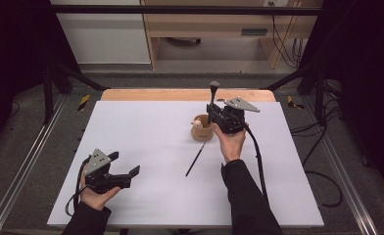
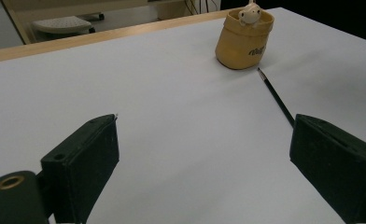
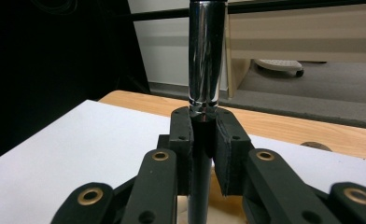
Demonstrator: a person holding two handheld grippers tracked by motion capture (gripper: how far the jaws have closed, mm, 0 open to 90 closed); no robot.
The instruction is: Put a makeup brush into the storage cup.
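— What has the right gripper [image 1: 213, 113] got?
— Its jaws are clamped on a brush [image 3: 204, 60], upright over the tan cup [image 1: 202, 128]; close up, a chrome ferrule.
— And the left gripper [image 1: 126, 164]?
— Spread wide, near a thin black stick [image 2: 275, 95], perhaps a pencil.

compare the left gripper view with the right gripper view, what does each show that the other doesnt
Left gripper view alone: the whole tan cup with a small figure in it, a thin black pencil lying on the sheet, and open jaws holding nothing.

Right gripper view alone: jaws shut on an upright brush with a shiny metal sleeve, directly above the cup.

Both: the white sheet and the table's wooden edge.
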